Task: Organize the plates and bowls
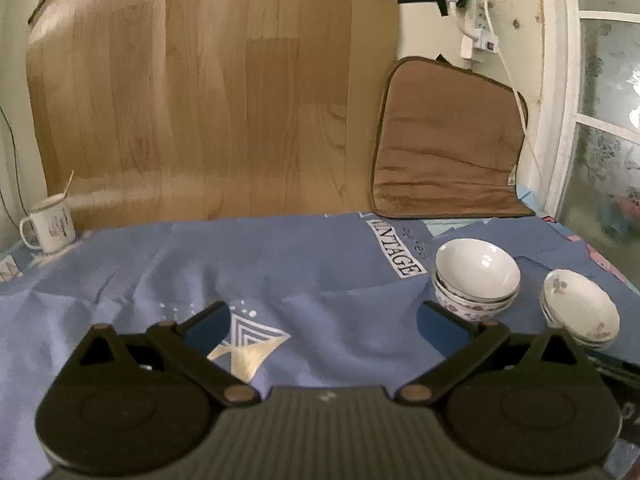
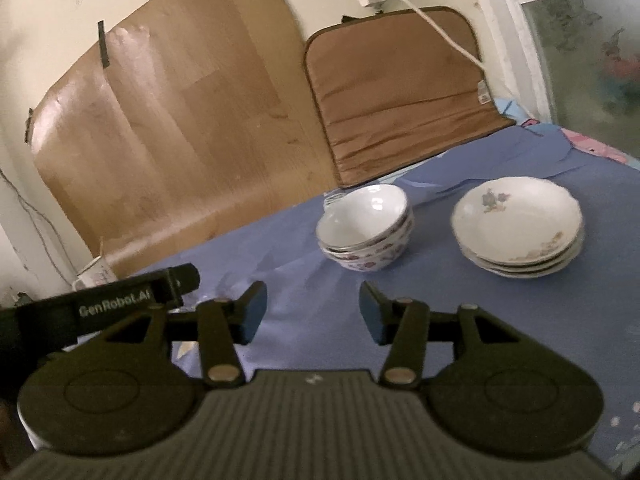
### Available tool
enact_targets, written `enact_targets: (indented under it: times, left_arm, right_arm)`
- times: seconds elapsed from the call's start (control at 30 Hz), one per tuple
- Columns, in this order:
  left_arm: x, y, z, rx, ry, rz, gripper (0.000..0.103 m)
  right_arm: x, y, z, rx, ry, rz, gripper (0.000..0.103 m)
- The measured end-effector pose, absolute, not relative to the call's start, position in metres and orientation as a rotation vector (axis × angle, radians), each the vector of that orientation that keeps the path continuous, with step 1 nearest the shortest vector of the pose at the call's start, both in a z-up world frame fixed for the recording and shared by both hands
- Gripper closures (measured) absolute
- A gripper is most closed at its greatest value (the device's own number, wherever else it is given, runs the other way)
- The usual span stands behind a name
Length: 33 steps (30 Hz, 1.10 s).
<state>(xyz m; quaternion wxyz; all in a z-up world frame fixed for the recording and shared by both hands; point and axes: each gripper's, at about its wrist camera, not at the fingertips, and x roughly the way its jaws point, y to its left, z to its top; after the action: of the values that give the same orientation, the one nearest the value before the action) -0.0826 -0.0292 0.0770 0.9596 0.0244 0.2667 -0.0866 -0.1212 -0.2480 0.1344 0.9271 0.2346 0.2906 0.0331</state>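
A: What sits around the dishes?

B: A blue cloth (image 2: 304,240) covers the tabletop. Behind it a wood-grain sheet (image 1: 208,92) is taped to the wall, and a brown cushion (image 2: 400,92) leans upright beside it. A white cable (image 2: 436,24) hangs across the cushion. Nothing lies between either tool and the dishes, only bare cloth.

A: Where are the dishes?

B: The stack of bowls (image 2: 366,228) stands on the cloth, mouths up, slightly tilted. The stack of plates (image 2: 518,226) sits just beside it on the right, apart from it, lying flat with faces up. Both are round, so no long axis shows.

A: Do the views differ?

B: The left wrist view shows a white mug (image 1: 50,222) at the far left corner with a stick in it, plus the "VINTAGE" print (image 1: 400,250) beside the bowls. The right wrist view shows the plates' flower pattern from above, and the left gripper (image 1: 324,316) as a dark bar at its left edge.

A: And the jaws?

B: The left gripper's jaws are spread wide with nothing between them. The right gripper (image 2: 312,310) has its jaws parted about halfway, gripping nothing, short of the bowls.
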Motion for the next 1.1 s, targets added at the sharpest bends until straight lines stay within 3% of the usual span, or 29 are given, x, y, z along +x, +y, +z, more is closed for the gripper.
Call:
enact_targets:
  times: [1.1]
  left_arm:
    - [-0.039, -0.028, 0.037, 0.079, 0.673, -0.175, 0.0]
  right_arm:
    - [-0.096, -0.249, 0.12, 0.438, 0.603, 0.005, 0.042]
